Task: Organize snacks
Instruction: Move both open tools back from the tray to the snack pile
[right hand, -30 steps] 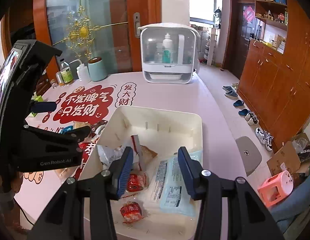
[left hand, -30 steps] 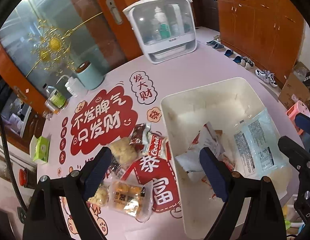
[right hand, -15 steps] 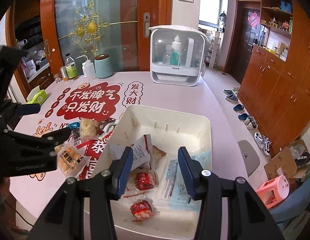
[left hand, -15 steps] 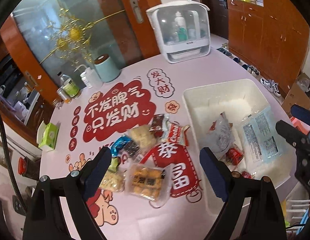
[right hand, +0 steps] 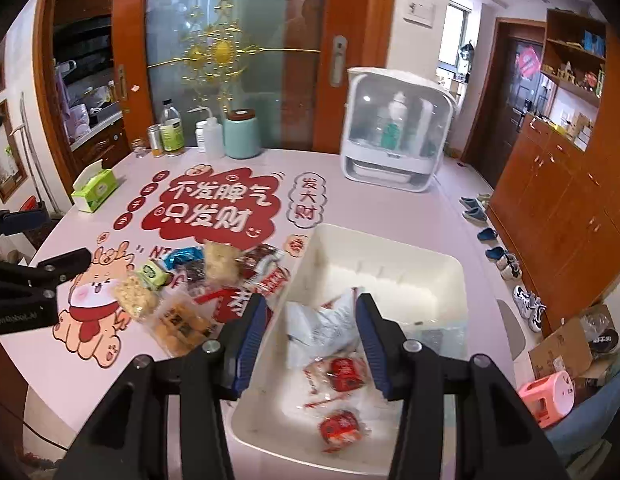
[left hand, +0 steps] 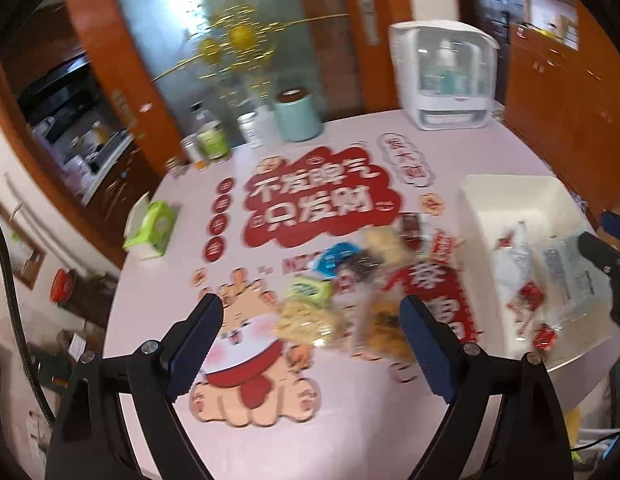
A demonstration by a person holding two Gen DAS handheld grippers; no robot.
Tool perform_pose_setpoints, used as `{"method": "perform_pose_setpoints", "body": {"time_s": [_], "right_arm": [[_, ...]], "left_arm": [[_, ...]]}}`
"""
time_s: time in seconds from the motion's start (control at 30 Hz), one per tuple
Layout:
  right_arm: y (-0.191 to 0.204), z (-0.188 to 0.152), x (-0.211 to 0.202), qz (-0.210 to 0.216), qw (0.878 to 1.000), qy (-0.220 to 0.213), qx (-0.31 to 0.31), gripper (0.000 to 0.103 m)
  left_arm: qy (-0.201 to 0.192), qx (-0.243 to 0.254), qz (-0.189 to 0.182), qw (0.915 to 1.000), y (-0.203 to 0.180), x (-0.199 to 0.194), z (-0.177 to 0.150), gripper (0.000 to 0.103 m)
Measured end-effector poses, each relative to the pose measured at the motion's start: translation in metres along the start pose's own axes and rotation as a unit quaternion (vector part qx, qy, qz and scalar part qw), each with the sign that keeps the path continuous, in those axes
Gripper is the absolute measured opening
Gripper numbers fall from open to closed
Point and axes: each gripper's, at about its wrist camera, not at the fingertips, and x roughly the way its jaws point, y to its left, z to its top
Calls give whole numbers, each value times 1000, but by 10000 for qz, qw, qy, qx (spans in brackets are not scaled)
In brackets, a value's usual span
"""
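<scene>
Left tongs (left hand: 310,320) gape wide, empty, above the loose snacks (right hand: 177,280) on the desk (right hand: 109,368) beside the bin (right hand: 390,240); right tongs (right hand: 310,320) half open, empty; take 1 packet squarely, pads across its middle.

My pink table (right hand: 390,208) carries a white bin (right hand: 464,276), with loose snack packets (right hand: 197,276) just left of it. Along its far edge stand a green tissue box (right hand: 94,190), bottles (right hand: 170,130), a teal canister (right hand: 241,136) and a white cabinet (right hand: 394,148).
</scene>
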Motion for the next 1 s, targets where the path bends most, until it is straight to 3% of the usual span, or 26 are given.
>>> {"method": "perform_pose_setpoints", "body": {"time_s": [0.27,0.5,0.63,0.8,0.87,1.0], "right_arm": [[44,5,0,92,9998,89,-154,47],[81,10,9,218,9987,278,-375,47],[96,10,24,431,9971,459,-423,63],[116,3,61,951,9890,838,-768,66],[122,-2,84,1097,9831,1102,-964,75],[132,-14,123,1239,9702,1475,-1468,75]], "left_arm": [[195,-534,240,9981,77,18,-16,89],[300,-606,130,9976,102,33,-26,89],[472,-541,-57,9974,106,50,-31,89],[743,-267,-419,9960,102,81,-36,89],[727,33,-583,9956,96,92,-36,89],[654,744,-841,9915,85,117,-32,89]]}}
